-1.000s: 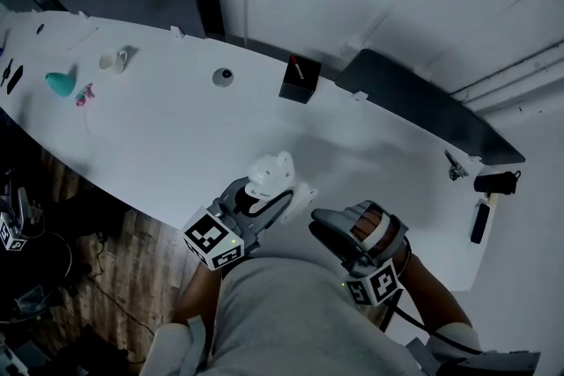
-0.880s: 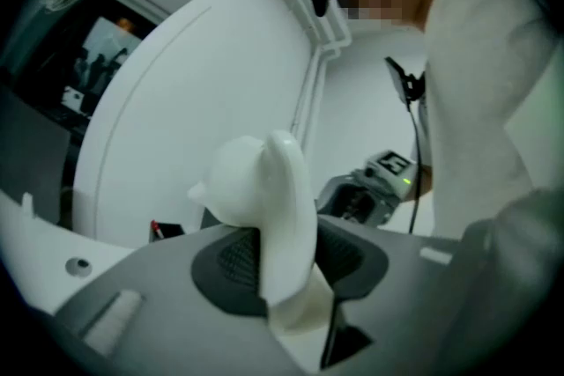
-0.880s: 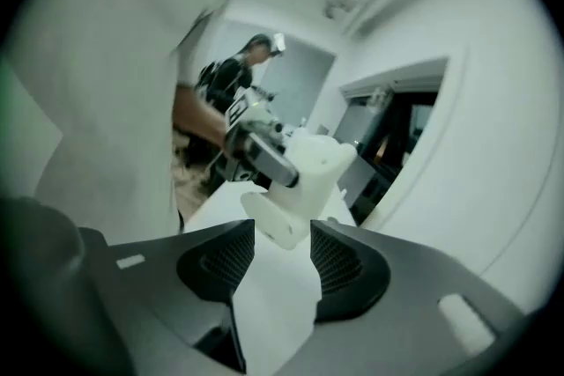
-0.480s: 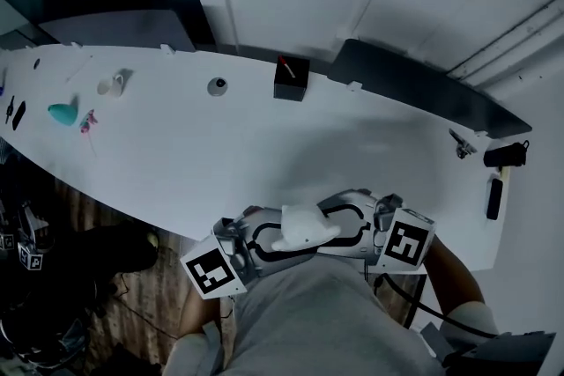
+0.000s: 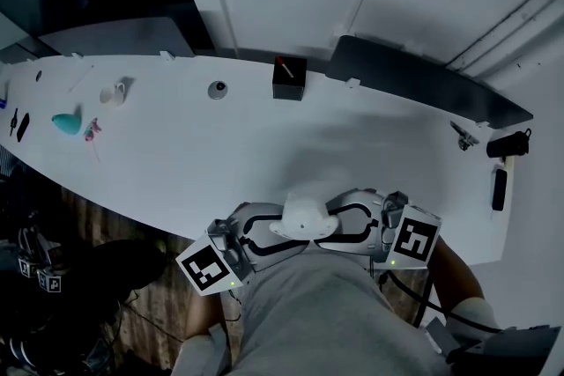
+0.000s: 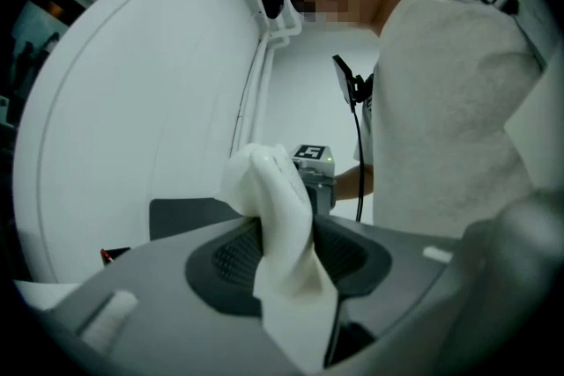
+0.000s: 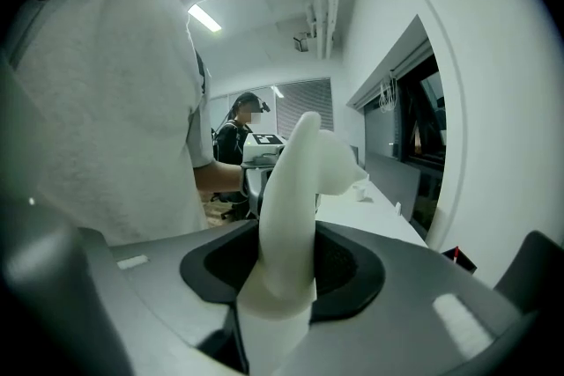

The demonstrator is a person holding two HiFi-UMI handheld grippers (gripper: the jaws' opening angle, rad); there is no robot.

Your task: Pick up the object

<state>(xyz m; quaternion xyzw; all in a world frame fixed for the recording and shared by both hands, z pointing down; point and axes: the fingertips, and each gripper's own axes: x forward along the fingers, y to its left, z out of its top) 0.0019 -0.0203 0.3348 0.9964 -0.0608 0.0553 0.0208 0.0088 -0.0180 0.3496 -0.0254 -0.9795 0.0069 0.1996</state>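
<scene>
— Where's the white object (image 5: 304,216)?

— Off the worktop (image 5: 220,154), held close to the person's body above its near edge, between both grippers.

— Why both?

— It looks like a hand-over. The left gripper (image 5: 269,231) has its jaws opening round one end, and the right gripper (image 5: 345,220) has its jaws closing on the other. Each one's pads touch it.

— And the pose?

— Both are drawn in tight, pointing at each other, roughly level.

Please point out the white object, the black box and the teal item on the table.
white object (image 5: 304,216), head view, on its rounded middle.
black box (image 5: 288,84), head view, on its front face.
teal item (image 5: 65,121), head view, on its wide body.
</scene>
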